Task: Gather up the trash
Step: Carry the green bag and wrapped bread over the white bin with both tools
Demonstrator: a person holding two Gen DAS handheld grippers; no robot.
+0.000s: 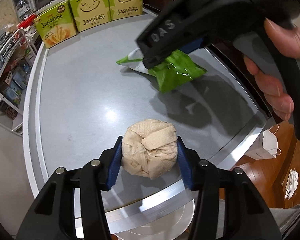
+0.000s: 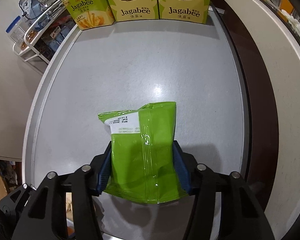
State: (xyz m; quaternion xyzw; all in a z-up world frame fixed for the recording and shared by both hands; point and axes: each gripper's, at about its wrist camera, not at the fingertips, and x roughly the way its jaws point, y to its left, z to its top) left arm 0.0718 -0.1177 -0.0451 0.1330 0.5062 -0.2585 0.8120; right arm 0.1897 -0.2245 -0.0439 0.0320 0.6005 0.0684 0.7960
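Note:
A crumpled beige paper towel ball (image 1: pixel 150 150) sits between the blue pads of my left gripper (image 1: pixel 149 156), which is shut on it just above the grey table (image 1: pixel 80 90). My right gripper (image 2: pixel 143 158) is shut on a green snack bag (image 2: pixel 144 150), its blue pads pressing both sides. In the left wrist view the right gripper (image 1: pixel 156 60) reaches in from the upper right, held by a hand (image 1: pixel 276 64), and grips the same green bag (image 1: pixel 174 70) over the table's middle right.
Three green Jagabee boxes (image 1: pixel 90 14) (image 2: pixel 136 0) stand along the table's far edge. A white wire rack with packets (image 2: pixel 36 32) stands left of the table. A white paper bag (image 1: pixel 266 146) and crumpled white paper (image 1: pixel 292 184) lie on the wooden floor at right.

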